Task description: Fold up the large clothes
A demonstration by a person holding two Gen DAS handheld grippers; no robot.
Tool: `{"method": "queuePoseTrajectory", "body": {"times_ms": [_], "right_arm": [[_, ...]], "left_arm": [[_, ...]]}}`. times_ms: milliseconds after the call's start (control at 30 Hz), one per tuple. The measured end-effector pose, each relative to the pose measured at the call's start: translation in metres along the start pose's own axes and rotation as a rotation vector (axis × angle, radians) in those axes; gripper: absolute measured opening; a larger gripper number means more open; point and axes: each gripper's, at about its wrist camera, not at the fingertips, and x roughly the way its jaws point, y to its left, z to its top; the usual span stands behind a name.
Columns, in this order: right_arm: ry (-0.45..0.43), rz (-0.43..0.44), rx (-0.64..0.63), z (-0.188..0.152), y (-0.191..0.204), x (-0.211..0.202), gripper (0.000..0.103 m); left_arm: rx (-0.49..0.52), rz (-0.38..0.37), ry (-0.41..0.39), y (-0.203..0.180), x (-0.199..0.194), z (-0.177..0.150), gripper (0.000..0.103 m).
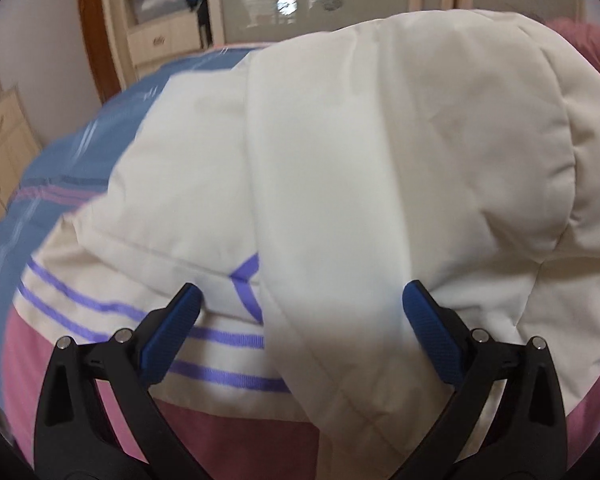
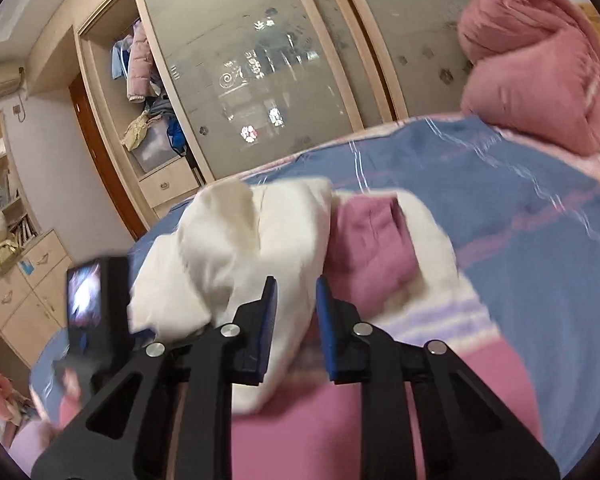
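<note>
Left gripper point(image 1: 302, 326) gapes wide over the puffy cream, pink and purple-striped jacket point(image 1: 340, 160) on the blue bedsheet point(image 1: 60, 152), gripping nothing. Right gripper point(image 2: 296, 320) sits narrowed around the jacket's cream fold, probably pinching it for the fold, though contact isn't clear.

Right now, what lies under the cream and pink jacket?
The jacket lies on a blue bedsheet with pink and white stripes, showing along its left and far sides. What sits directly beneath the jacket is covered, so it cannot be told.

Left wrist cam: we sit close over the white jacket point(image 1: 360, 160), angled down. Right wrist cam: shallower, further back. Both share jacket, blue bedsheet point(image 2: 520, 240), wardrobe point(image 2: 260, 60).
</note>
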Motion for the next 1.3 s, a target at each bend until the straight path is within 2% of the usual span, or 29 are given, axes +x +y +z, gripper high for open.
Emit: {"method": "queuePoseTrajectory", "body": {"times_ms": [67,167,300,367,467,533,667,700,767,833,900,1000,1200,1300], "right_arm": [[0.080,0.011,-0.023,-0.008,-0.003,0.021,0.022],[0.163,-0.096,-0.038,-0.026,-0.009,0.046,0.022],[0.218,-0.133,-0.024,-0.041,-0.026,0.058,0.026],[0.226,-0.156,-0.042,-0.043,-0.026,0.060,0.030],[0.249,-0.179,-0.036,-0.051,-0.029,0.067,0.032],[0.252,-0.176,-0.016,-0.053,-0.037,0.070,0.032],[0.213,-0.153,0.008,-0.057,-0.042,0.060,0.037],[0.187,-0.164,0.017,-0.055,-0.045,0.056,0.039],[0.127,-0.202,0.017,-0.054,-0.047,0.040,0.054],[0.091,-0.250,-0.003,-0.051,-0.046,0.031,0.055],[0.106,-0.278,-0.017,-0.051,-0.047,0.035,0.055],[0.182,-0.294,-0.033,-0.056,-0.045,0.052,0.055],[0.222,-0.296,-0.019,-0.061,-0.052,0.062,0.058],[0.228,-0.283,0.000,-0.059,-0.057,0.064,0.059]], "left_arm": [[-0.026,0.000,0.017,0.005,0.001,-0.002,0.101],[-0.062,-0.006,0.024,0.010,0.000,-0.006,0.101],[-0.067,0.030,-0.017,0.002,-0.013,-0.009,0.101],[-0.026,0.070,-0.091,-0.011,-0.029,-0.008,0.101],[0.075,0.067,-0.174,-0.031,-0.047,-0.009,0.101],[0.172,0.094,-0.172,-0.049,-0.046,-0.013,0.101],[0.262,0.130,-0.110,-0.067,-0.027,-0.027,0.101],[0.264,0.127,-0.096,-0.068,-0.021,-0.030,0.101],[0.239,0.105,-0.101,-0.062,-0.017,-0.036,0.101],[0.192,0.067,-0.078,-0.055,-0.012,-0.037,0.101],[0.130,0.015,-0.037,-0.045,-0.001,-0.034,0.101],[0.061,-0.047,-0.008,-0.034,0.007,-0.035,0.101],[0.081,-0.011,-0.045,-0.042,-0.009,-0.041,0.101],[0.098,0.047,-0.132,-0.048,-0.030,-0.046,0.101]]}}
